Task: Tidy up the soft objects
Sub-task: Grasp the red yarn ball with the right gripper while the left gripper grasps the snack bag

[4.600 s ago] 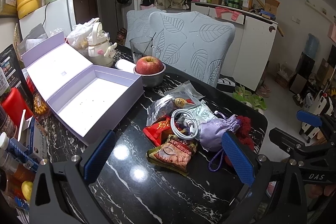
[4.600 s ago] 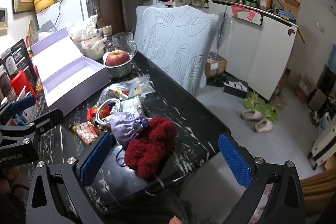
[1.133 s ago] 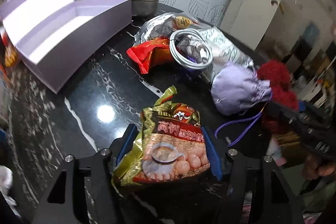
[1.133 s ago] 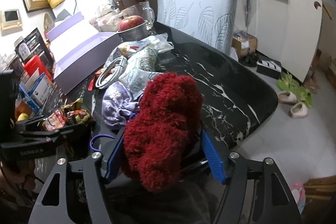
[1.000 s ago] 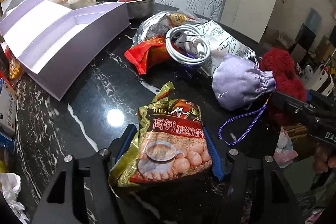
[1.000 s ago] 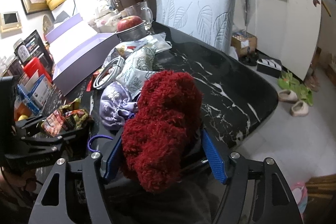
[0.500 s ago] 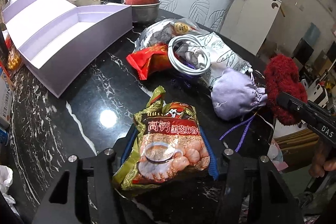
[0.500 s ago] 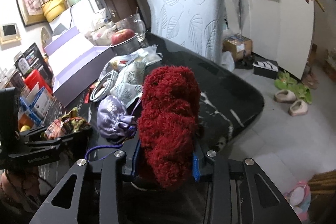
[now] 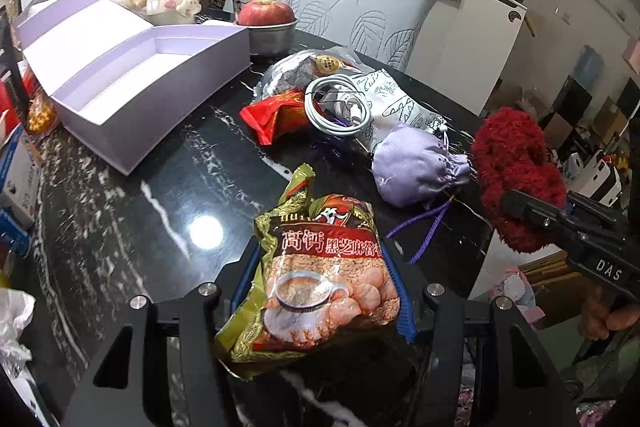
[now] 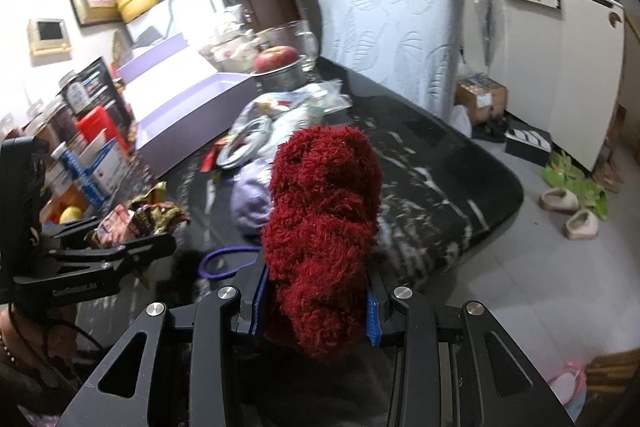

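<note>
Both claws have closed on their loads and lifted them off the black bench (image 9: 120, 219) since the earliest frames, when each hung spread above the pile.

From the left wrist, the left claw (image 9: 320, 283) pinches a snack packet (image 9: 320, 279) between its blue pads, the packet's crimped top standing up over the bench. Taking the open lilac box (image 9: 160, 83) as landmark: right of it lie a red wrapper (image 9: 276, 115), a coiled white cable (image 9: 340, 107) and a printed pouch (image 9: 392, 103); further right sits a lilac drawstring bag (image 9: 416, 167). Behind the box stands a bowl with an apple (image 9: 266, 13). Far right of the box, past the bench edge, the right claw (image 9: 520, 205) carries a red fuzzy bundle (image 9: 516, 163).

From the right wrist, the right claw (image 10: 316, 303) is pressed hard on the red fuzzy bundle (image 10: 324, 215), which stands upright between the pads. The lilac box (image 10: 192, 107) lies beyond it to the left; nearer than the box, the left claw (image 10: 120, 239) grips the snack packet (image 10: 136, 215).
</note>
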Available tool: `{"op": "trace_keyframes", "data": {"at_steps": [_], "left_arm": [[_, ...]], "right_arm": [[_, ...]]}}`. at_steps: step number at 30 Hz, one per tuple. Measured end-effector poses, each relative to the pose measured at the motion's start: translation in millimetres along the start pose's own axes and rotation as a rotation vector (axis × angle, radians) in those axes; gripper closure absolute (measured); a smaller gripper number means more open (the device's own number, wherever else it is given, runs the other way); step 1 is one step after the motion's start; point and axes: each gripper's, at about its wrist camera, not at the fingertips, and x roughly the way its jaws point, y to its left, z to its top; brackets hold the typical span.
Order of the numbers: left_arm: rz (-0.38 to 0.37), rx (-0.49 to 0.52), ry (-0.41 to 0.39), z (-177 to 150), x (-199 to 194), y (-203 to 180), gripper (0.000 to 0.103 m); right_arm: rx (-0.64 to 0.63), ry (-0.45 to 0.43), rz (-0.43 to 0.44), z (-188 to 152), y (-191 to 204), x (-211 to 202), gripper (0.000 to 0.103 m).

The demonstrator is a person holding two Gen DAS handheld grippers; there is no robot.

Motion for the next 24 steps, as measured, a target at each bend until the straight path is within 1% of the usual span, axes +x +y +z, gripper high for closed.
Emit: {"op": "trace_keyframes", "data": {"at_steps": [7,12,18,24], "left_arm": [[0.060,-0.034,-0.043,-12,-27,6,0.047],[0.093,-0.075,-0.074,-20,-46,15,0.047],[0.144,-0.101,-0.127,-23,-69,22,0.047],[0.185,-0.116,-0.185,-18,-88,28,0.047]], "right_arm": [[-0.072,0.013,0.080,-6,25,1,0.067],[-0.137,0.017,0.161,-6,49,2,0.067],[-0.208,0.001,0.234,-2,76,0,0.067],[-0.281,-0.027,0.297,6,98,-3,0.067]]}}
